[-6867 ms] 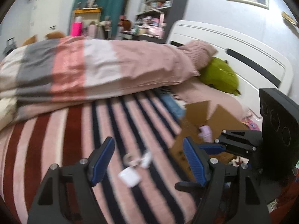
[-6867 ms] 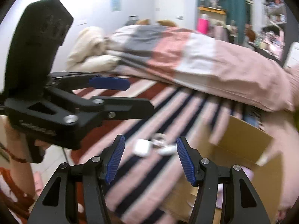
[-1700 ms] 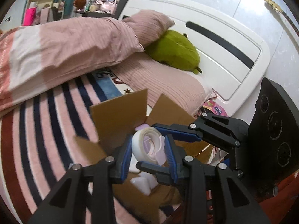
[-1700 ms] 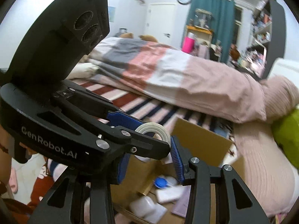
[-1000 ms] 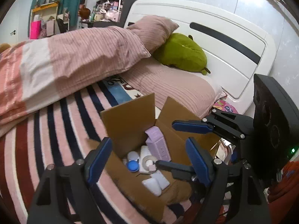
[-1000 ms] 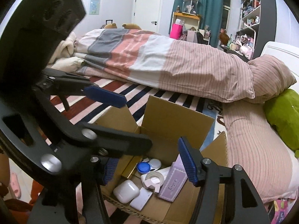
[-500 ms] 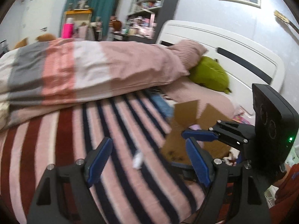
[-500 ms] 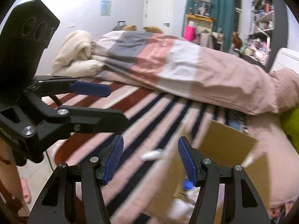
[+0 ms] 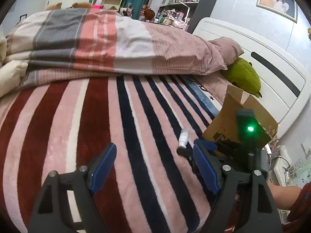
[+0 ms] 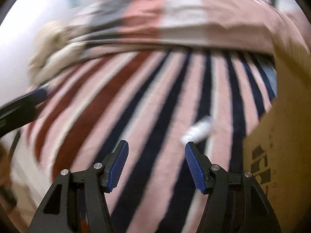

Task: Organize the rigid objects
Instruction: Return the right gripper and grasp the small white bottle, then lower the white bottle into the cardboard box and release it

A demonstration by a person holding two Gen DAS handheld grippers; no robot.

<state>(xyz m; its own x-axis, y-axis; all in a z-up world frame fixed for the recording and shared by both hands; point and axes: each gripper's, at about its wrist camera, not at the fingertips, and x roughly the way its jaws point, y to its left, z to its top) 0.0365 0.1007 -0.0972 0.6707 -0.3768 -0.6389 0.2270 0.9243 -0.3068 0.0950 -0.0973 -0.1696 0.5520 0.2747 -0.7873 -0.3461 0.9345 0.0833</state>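
Note:
A small white tube (image 9: pixel 183 138) lies on the striped blanket (image 9: pixel 108 128) just left of the open cardboard box (image 9: pixel 241 116). My left gripper (image 9: pixel 153 165) is open and empty over the blanket, with the tube just beyond its right finger. My right gripper (image 10: pixel 156 164) is open and empty, low over the blanket; the blurred tube (image 10: pixel 198 131) lies just ahead of its right finger, with the box (image 10: pixel 279 136) at the right. The right gripper's body, with a green light (image 9: pixel 250 129), stands in front of the box in the left wrist view.
A folded pink, grey and white duvet (image 9: pixel 108 38) lies across the far side of the bed. A green plush (image 9: pixel 243 75) and a pillow (image 9: pixel 227 46) sit by the white headboard (image 9: pixel 272 62). Shelves and a desk stand behind. The right wrist view is motion-blurred.
Both grippers have swung away from the box and dropped toward the blanket. The white tube is now closer to both grippers. Earlier the left gripper let go of the tape roll into the box.

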